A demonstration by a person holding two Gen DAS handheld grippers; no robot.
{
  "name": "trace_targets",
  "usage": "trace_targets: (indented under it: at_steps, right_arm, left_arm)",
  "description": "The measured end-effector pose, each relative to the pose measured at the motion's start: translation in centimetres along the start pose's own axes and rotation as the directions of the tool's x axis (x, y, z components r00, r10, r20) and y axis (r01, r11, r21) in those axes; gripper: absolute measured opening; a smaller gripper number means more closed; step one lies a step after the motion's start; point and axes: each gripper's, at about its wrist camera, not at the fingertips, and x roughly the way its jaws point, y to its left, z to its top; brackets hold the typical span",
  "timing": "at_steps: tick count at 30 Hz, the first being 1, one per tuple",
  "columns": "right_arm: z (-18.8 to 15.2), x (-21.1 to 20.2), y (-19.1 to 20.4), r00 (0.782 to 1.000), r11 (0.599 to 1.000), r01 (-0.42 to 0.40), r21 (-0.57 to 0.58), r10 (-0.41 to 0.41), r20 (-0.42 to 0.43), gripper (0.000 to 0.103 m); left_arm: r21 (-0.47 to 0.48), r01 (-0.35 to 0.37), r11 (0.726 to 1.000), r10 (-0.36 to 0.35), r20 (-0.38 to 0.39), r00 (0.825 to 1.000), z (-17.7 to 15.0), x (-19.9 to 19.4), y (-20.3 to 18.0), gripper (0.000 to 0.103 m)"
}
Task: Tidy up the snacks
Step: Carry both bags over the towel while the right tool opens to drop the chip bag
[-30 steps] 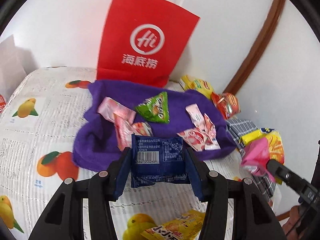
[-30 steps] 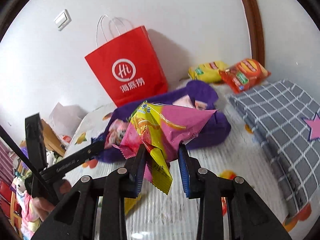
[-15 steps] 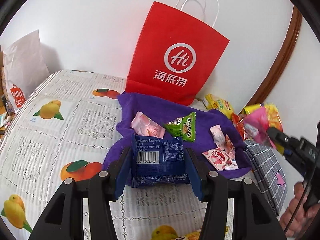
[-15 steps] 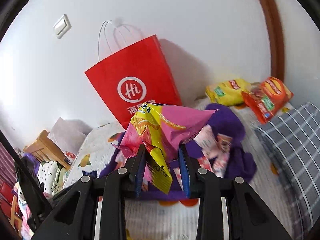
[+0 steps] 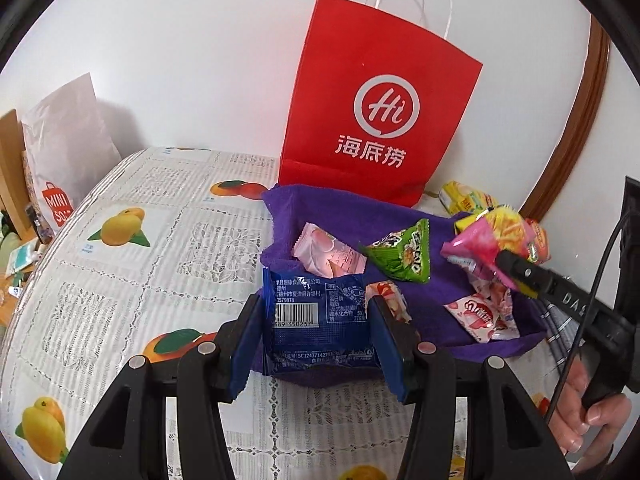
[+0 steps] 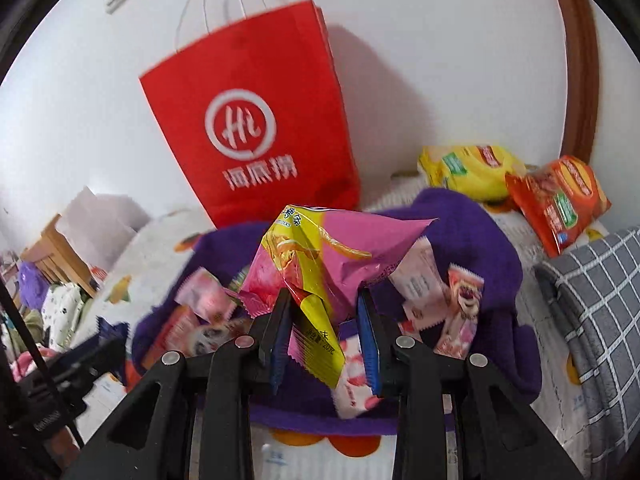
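My left gripper (image 5: pixel 318 330) is shut on a blue snack packet (image 5: pixel 320 320) and holds it over the near edge of a purple cloth (image 5: pixel 436 312). My right gripper (image 6: pixel 326 332) is shut on a pink and yellow snack bag (image 6: pixel 320 256), held above the same cloth (image 6: pixel 496 240); that bag also shows in the left wrist view (image 5: pixel 488 236). On the cloth lie a green triangular packet (image 5: pixel 404 256) and several pink packets (image 5: pixel 328 252). A red paper bag (image 5: pixel 380 112) stands upright behind the cloth against the wall.
A yellow chip bag (image 6: pixel 472 168) and an orange chip bag (image 6: pixel 560 200) lie at the back right. A grey checked cushion (image 6: pixel 600 304) is on the right. A white shopping bag (image 5: pixel 64 152) stands at the left edge of the fruit-print tablecloth (image 5: pixel 132 240).
Both grippers have risen and moved toward the red bag and cloth with their packets still held. The right gripper's bag now hangs over the cloth's right side.
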Motion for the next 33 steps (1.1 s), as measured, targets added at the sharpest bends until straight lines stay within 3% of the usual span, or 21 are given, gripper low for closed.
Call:
trace_targets:
  at_steps: [3, 10, 18, 31, 33]
  right_arm:
    - [-0.3, 0.7, -0.2, 1.000, 1.000, 0.018, -0.005, -0.018, -0.019, 0.032]
    - [-0.8, 1.3, -0.1, 0.996, 0.998, -0.069, 0.009, 0.070, -0.057, 0.032]
    - [-1.1, 3.0, 0.1, 0.991, 0.998, -0.058, -0.003, 0.058, -0.125, 0.032]
    - [-1.2, 3.5, -0.5, 0.988, 0.999, -0.043, 0.016, 0.045, -0.147, 0.033]
    - [-1.1, 3.4, -0.8, 0.989, 0.999, -0.039, 0.030, 0.042, -0.143, 0.038]
  left_arm:
    - [0.010, -0.006, 1.000, 0.006, -0.003, 1.000, -0.1, 0.3, -0.2, 0.051]
    - [0.009, -0.008, 1.000, 0.008, -0.006, 1.000, -0.3, 0.8, -0.3, 0.051]
    - [0.022, 0.002, 1.000, -0.002, 0.003, 1.000, -0.3, 0.5, -0.5, 0.051]
    - [0.017, 0.041, 0.999, -0.041, -0.020, 0.999, -0.3, 0.5, -0.4, 0.051]
    - [0.014, 0.045, 0.999, -0.045, -0.025, 0.999, -0.3, 0.6, -0.4, 0.051]
